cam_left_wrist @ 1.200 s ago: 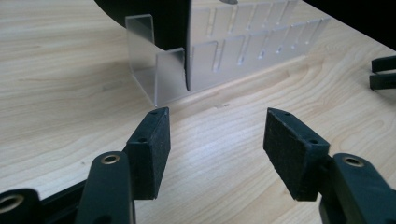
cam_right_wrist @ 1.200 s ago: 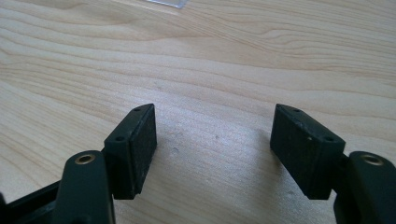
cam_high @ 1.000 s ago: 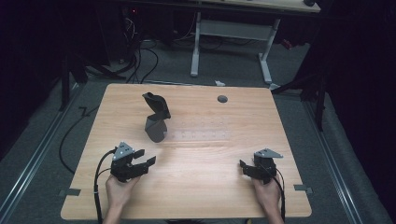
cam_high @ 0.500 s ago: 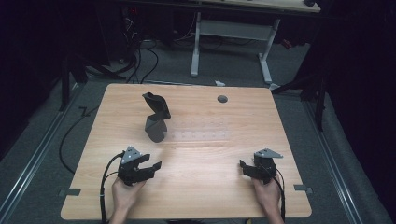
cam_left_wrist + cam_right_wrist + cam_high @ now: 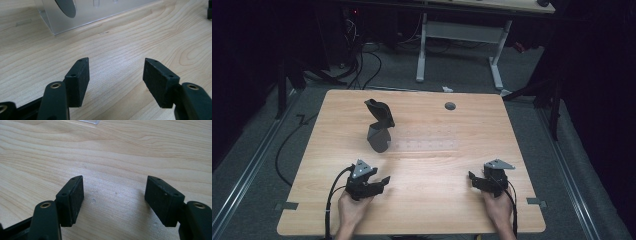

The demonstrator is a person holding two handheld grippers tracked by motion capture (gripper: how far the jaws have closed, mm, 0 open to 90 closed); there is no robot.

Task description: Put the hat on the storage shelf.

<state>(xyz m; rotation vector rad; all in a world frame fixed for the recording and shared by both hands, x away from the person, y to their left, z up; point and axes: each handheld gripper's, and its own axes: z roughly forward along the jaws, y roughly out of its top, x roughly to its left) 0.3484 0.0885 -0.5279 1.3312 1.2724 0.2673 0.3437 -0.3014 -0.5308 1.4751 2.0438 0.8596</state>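
I see my left hand-held gripper (image 5: 116, 72) and right hand-held gripper (image 5: 113, 191) both spread wide, empty, over the light wooden bench (image 5: 427, 200).

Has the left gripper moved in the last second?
Yes. The left gripper has shifted toward the table's near edge and a little to the right, away from the dark grey object standing on the table. Its fingers are open.

Black grippers (image 5: 371, 186) w/ grey triangular plates, brass screws, black cables.
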